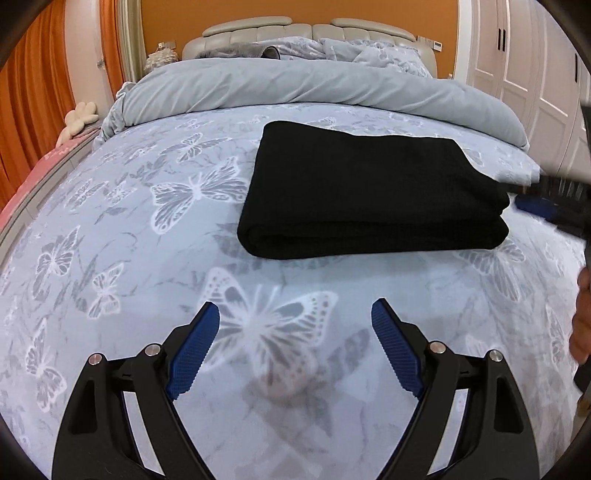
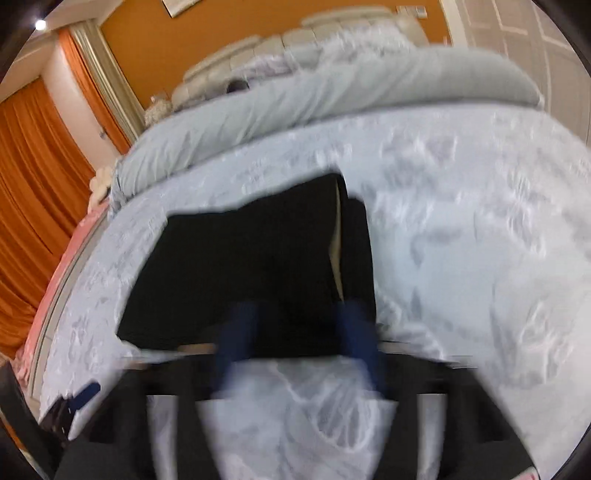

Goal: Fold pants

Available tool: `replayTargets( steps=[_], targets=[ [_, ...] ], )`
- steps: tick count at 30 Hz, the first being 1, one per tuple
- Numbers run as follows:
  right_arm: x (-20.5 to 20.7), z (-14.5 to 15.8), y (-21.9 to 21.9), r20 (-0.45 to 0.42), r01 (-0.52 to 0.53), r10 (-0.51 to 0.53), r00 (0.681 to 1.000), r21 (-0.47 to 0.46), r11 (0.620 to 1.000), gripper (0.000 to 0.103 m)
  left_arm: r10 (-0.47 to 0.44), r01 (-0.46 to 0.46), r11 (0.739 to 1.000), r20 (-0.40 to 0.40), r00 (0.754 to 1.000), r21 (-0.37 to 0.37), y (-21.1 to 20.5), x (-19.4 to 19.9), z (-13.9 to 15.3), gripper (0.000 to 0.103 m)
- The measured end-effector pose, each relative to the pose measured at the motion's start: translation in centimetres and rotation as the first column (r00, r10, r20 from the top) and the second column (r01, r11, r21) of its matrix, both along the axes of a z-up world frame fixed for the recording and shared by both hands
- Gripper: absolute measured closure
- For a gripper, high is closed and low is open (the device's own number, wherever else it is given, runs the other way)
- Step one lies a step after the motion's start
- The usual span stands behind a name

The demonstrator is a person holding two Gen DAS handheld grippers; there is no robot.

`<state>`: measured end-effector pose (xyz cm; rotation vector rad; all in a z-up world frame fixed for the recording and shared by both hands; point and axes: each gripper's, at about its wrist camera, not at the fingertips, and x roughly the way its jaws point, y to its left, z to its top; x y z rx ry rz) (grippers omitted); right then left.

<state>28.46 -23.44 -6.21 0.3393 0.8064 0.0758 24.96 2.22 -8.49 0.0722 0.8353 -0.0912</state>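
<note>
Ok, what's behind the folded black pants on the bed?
Behind the pants lies a rolled-back grey duvet, then pillows and the padded headboard. The butterfly sheet directly under the pants is covered.

A pale blue bedsheet printed with white butterflies spreads under and ahead of the gripper. Further ahead, a grey duvet lies rolled back across the bed, with a padded beige headboard and rumpled pillows beyond it. Orange curtains hang far left; white wardrobe doors stand far right.
</note>
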Motion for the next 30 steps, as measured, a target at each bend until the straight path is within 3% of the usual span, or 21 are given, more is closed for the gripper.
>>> replayTargets(
  steps=[2,6,8,10,11,13,15,18,20,21,22,26,28,30],
  targets=[
    [1.0,0.5,-0.6,0.006,0.035,-0.035,0.999,-0.011,0.999,0.025,0.002,-0.002,1.0,0.006,1.0,0.008,0.0,-0.3,0.3,0.021],
    [1.6,-0.7,-3.5,-0.052,0.097,-0.091,0.994,0.112,0.989,0.036,0.009,-0.009,1.0,0.001,1.0,-0.01,0.5,-0.5,0.6,0.02],
    [1.7,-1.6,-4.1,-0.074,0.112,-0.103,0.992,0.129,0.985,0.036,0.011,-0.011,1.0,-0.007,1.0,-0.018,0.8,-0.4,0.4,0.02],
    [2.0,-2.7,-3.1,-0.093,0.081,-0.072,0.993,0.102,0.991,0.05,0.014,-0.014,1.0,-0.008,1.0,-0.02,0.8,-0.4,0.3,0.02],
    [2.4,-3.3,-2.6,-0.105,0.053,-0.043,0.994,0.093,0.994,0.069,0.01,-0.011,1.0,-0.01,1.0,-0.022,0.7,-0.4,0.2,0.02],
    [2.8,-3.9,-1.6,-0.103,0.036,-0.031,0.994,0.046,0.998,0.074,0.007,-0.008,1.0,-0.013,1.0,-0.02,0.4,-0.4,0.0,0.02],
    [2.8,-3.8,-1.6,-0.097,0.019,-0.015,0.995,0.048,0.999,0.088,0.001,-0.002,1.0,-0.019,1.0,-0.014,0.1,-0.4,-0.3,0.02],
    [1.0,-1.5,-3.4,-0.024,0.037,-0.035,0.999,0.082,0.996,0.089,-0.014,0.014,1.0,-0.023,1.0,-0.015,-0.2,-0.6,-0.4,0.02],
    [1.4,-3.6,-4.5,-0.076,0.084,-0.081,0.994,0.034,0.996,0.089,-0.022,0.022,1.0,-0.021,1.0,-0.013,-0.6,-0.8,-0.5,0.02],
    [1.7,-5.4,-5.2,-0.118,0.096,-0.089,0.989,0.055,0.994,0.088,-0.024,0.023,1.0,-0.025,0.999,-0.01,-0.7,-0.8,-0.7,0.02],
    [1.5,-6.0,-5.8,-0.1,0.096,-0.086,0.991,0.096,0.991,0.087,-0.021,0.021,1.0,-0.034,0.999,-0.007,-1.0,-0.7,-0.9,0.02],
    [0.7,-3.6,-5.4,-0.08,0.073,-0.063,0.995,0.125,0.989,0.069,-0.02,0.018,1.0,-0.054,0.998,-0.024,-1.7,-1.2,-0.6,0.02],
    [-1.0,-1.9,-5.4,-0.048,0.072,-0.066,0.997,0.133,0.989,0.066,-0.021,0.02,1.0,-0.047,0.999,-0.023,-2.0,-1.7,0.0,0.02],
    [-3.9,0.4,-5.3,0.0,0.065,-0.065,0.998,0.124,0.99,0.054,-0.027,0.027,0.999,-0.037,0.999,-0.021,-2.2,-2.5,1.0,0.02]
  ],
)
